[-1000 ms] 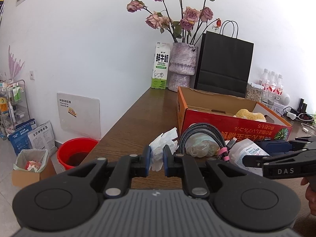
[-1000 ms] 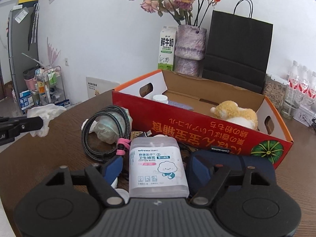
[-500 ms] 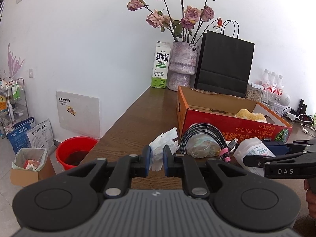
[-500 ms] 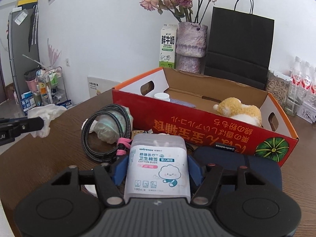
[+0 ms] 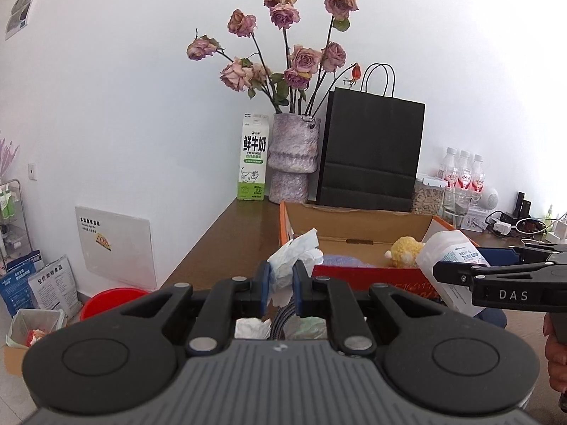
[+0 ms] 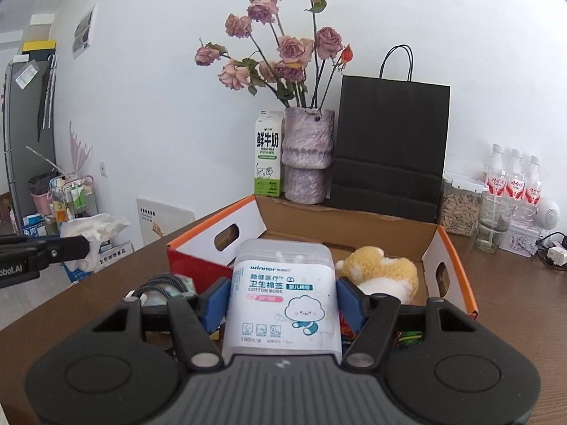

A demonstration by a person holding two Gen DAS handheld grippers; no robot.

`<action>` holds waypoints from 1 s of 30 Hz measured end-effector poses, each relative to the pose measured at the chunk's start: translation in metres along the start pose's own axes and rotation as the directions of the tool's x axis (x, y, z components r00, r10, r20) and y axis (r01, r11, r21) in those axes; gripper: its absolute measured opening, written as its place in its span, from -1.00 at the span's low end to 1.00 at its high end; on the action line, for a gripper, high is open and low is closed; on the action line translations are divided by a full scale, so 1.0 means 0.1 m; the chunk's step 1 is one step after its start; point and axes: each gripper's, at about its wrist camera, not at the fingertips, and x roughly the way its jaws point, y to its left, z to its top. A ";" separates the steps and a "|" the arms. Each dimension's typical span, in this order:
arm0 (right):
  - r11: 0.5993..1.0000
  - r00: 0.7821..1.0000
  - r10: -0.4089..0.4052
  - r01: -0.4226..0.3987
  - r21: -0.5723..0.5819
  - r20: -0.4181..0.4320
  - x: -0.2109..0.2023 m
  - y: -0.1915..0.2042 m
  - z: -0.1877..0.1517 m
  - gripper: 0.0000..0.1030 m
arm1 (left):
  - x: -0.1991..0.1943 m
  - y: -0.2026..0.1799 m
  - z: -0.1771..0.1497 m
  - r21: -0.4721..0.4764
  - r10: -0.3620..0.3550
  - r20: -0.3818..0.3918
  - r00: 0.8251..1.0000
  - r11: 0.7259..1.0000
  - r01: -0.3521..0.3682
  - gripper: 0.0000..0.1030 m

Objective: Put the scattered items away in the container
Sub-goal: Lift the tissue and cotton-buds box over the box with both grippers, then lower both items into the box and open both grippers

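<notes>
Cotton-bud box (image 6: 281, 294) clamped in right tongs (image 6: 281, 301) before carton's near edge (image 6: 198, 265)

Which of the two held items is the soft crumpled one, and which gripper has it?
The white tissue, pinched in the left gripper. The right gripper holds a rigid, labelled cotton bud box instead.
</notes>
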 end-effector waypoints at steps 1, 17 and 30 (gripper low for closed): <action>1.000 1.000 -0.007 0.007 0.003 0.013 0.01 -0.04 0.03 0.24 | 0.04 -0.04 0.04 0.003 -0.003 0.006 1.000 1.000 0.003 -0.73; 0.993 0.995 -0.085 0.080 0.086 0.056 0.66 -0.34 0.34 0.24 | 0.91 -0.53 0.47 0.014 -0.054 0.015 0.998 0.998 0.054 -0.72; 0.991 0.995 -0.099 0.099 0.089 -0.009 1.19 -0.51 0.24 0.24 | 1.64 -0.66 0.42 0.079 -0.074 -0.031 0.997 0.994 0.076 -0.72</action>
